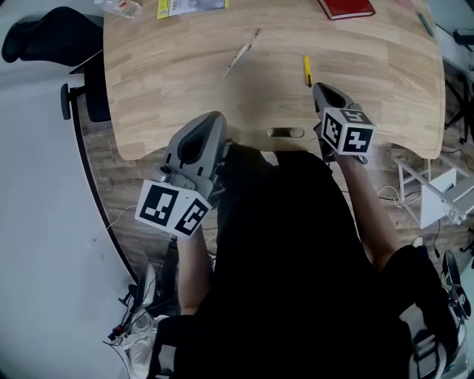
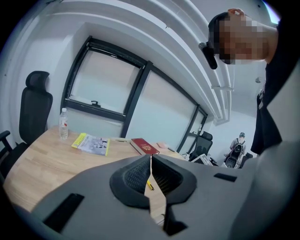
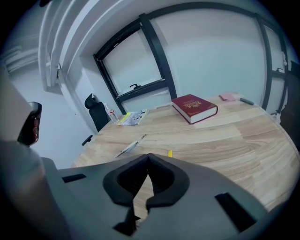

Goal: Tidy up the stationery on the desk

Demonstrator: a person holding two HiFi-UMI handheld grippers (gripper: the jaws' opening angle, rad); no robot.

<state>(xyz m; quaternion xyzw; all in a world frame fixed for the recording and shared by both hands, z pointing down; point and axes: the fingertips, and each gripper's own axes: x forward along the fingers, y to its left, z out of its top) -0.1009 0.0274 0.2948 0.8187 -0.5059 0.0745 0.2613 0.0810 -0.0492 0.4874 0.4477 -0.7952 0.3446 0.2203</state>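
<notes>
A yellow pen lies on the wooden desk, just beyond my right gripper; in the right gripper view only the end of the yellow pen shows above the jaws. Farther left lies a pale pen, the same pale pen visible to the right gripper. My left gripper hovers at the desk's near edge. Both grippers are shut with nothing between the jaws: the left gripper and the right gripper have their tips touching.
A red book sits at the far right, a yellow booklet and a water bottle at the far left. A pink item and a dark pen lie beyond the book. A black chair stands on the left.
</notes>
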